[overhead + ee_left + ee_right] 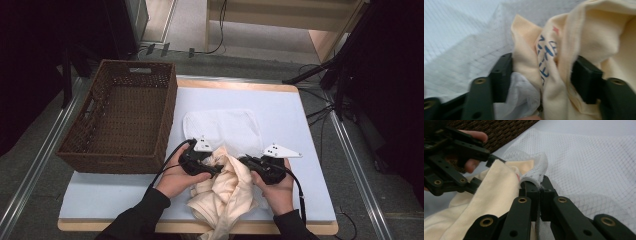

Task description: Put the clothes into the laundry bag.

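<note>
A cream garment [227, 192] with blue print lies bunched at the table's near edge, partly tucked into the mouth of a white mesh bag [225, 127]. My left gripper [216, 170] comes in from the left. In the left gripper view its jaws [541, 72] press on a thick fold of the garment [599, 37], with mesh [474, 55] behind and below. My right gripper [245, 161] faces it from the right. In the right gripper view it [539, 187] is shut on the bag's rolled rim, beside the garment [496, 192] and the left gripper [486, 171].
A brown wicker basket [167, 120] stands at the left of the pale blue mat [290, 115], close to the left hand. It is also behind the left gripper in the right gripper view [499, 130]. Metal rails run along both sides of the table, with cables on the floor beyond.
</note>
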Demonstrator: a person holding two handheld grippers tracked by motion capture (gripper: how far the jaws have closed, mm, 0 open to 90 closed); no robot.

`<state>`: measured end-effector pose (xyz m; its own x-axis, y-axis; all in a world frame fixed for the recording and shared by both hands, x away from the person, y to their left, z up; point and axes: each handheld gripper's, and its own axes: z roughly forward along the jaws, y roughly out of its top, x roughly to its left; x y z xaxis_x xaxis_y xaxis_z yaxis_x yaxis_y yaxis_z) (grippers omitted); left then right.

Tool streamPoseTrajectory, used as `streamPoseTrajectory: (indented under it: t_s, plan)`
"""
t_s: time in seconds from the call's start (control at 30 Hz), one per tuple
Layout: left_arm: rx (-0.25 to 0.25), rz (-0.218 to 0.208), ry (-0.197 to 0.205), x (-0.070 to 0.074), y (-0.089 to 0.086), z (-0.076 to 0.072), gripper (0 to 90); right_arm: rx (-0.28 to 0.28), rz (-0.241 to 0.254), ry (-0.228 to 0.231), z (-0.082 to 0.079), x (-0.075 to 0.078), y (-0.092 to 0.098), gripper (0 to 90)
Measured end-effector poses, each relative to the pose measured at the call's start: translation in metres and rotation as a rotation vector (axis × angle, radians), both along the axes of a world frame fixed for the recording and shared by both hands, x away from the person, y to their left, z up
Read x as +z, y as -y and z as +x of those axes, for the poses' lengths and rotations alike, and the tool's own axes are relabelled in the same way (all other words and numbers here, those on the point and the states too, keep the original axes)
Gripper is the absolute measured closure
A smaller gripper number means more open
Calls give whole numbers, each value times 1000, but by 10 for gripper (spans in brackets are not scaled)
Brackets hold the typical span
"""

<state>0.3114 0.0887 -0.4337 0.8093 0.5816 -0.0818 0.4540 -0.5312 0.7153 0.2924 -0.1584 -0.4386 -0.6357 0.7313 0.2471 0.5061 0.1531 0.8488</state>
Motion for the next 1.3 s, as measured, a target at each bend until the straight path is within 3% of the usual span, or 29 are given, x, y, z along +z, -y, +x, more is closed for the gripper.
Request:
streamPoseTrajectory:
  t_s: [0.1, 0.23, 0.43, 0.53, 0.63, 0.8, 0.87, 0.93, 1.0, 1.1, 1.17, 1.2, 1.27, 1.3]
  plan:
    - [-13, -2, 30, 9, 1, -11, 596, -3, 1, 0, 0, 0, 0, 884]
    - [-36, -39, 63, 20, 3, -24, 652, -7, 0, 0, 1, 0, 0, 884]
    - [-67, -113, 93, 27, 6, -40, 652, -21, -3, -12, 3, -2, 2, 884]
    - [-96, -147, 60, 22, 12, -43, 604, -28, -2, -14, 4, -3, 1, 884]
    - [-128, -97, 54, 7, 27, -47, 570, -41, -4, -8, 3, -3, -1, 884]
    - [-177, -47, 90, -3, 45, -54, 624, -39, 2, -12, 4, -4, -2, 884]
    - [-151, 12, 102, -7, 49, -51, 669, -32, 13, -5, 3, -3, -1, 885]
    - [-90, 72, 104, -13, 49, -44, 723, -30, 20, 6, 2, -1, -1, 885]
    - [-3, 94, 105, -15, 46, -38, 749, -33, 29, 19, 0, 3, 1, 885]
    - [172, 161, 141, -14, 37, -29, 759, -38, 35, 33, -3, 10, 6, 886]
    - [216, 179, 140, -16, 33, -24, 754, -35, 28, 38, -5, 13, 8, 887]
    - [215, 171, 134, -17, 32, -24, 740, -31, 16, 38, -5, 12, 7, 887]
    - [197, 112, 111, -13, 28, -24, 659, -30, 1, 30, -5, 8, 4, 887]
    - [175, 27, 53, -9, 22, -23, 595, -30, -3, 25, -4, 7, 3, 887]
